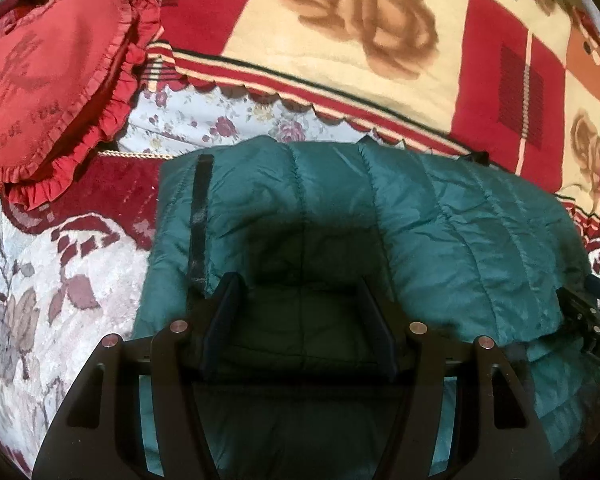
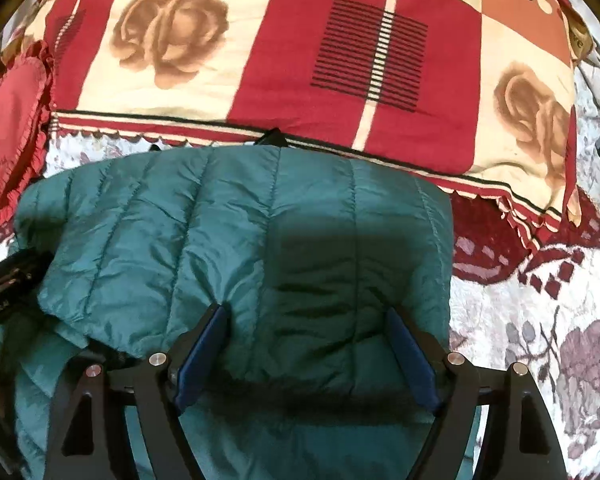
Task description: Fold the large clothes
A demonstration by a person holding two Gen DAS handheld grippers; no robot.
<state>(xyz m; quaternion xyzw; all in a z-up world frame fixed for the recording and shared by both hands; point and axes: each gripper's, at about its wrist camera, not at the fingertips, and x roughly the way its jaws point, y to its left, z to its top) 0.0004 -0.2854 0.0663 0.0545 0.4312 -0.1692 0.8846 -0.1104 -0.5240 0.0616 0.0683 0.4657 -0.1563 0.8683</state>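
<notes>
Far to the left of our left tongs (image 1: 300, 300) lies a red heart pillow (image 1: 52, 80) with a frilled edge, resting on the flowered bedspread (image 1: 40, 280). Our left tongs hang with their jaws standing apart, nothing pinched between them; the green quilted jacket (image 1: 380, 216) lies folded on the bed directly beneath and ahead of them, a dark strap (image 1: 199, 216) running along its left edge just beyond the left finger. Past the jacket a red and cream rose blanket (image 1: 340, 40) crosses the bed. To the right, our right tongs (image 2: 306, 340) hover over the same jacket (image 2: 220, 220), jaws wide and gripping nothing, the cloth under them. Right of these tongs the bedspread (image 2: 540, 340) shows bare.
</notes>
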